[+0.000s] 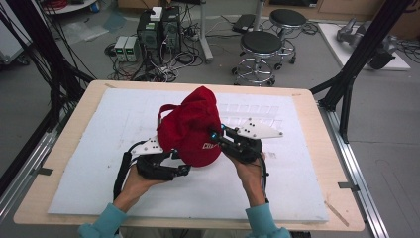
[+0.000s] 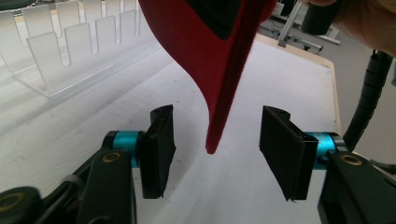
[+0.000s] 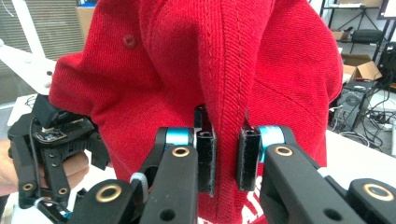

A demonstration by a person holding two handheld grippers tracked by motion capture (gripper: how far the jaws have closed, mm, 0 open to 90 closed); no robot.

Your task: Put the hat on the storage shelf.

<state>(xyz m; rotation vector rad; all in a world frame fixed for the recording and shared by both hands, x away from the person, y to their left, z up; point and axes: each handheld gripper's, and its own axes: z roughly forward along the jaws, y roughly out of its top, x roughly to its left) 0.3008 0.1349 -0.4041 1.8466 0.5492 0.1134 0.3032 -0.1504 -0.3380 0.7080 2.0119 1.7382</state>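
Note:
A red cap (image 1: 195, 124) is held up above the white board, over the middle of the table. My right gripper (image 1: 219, 135) is shut on a fold of the cap's crown, and in the right gripper view the pads (image 3: 206, 158) pinch the red fabric (image 3: 233, 70) along a seam. My left gripper (image 1: 184, 169) sits lower, at the cap's left underside. In the left gripper view its jaws stand apart, with the brim's thin edge (image 2: 219, 116) hanging between them and touching neither pad (image 2: 161, 149). The left gripper (image 3: 51, 140) also appears at the left of the right gripper view.
A white foam board (image 1: 99, 163) covers most of the wooden table (image 1: 59, 148). A clear acrylic rack with slots (image 2: 60, 51) stands at the back of the board. Stools (image 1: 260, 47) and computer boxes (image 1: 158, 29) stand on the floor beyond the table.

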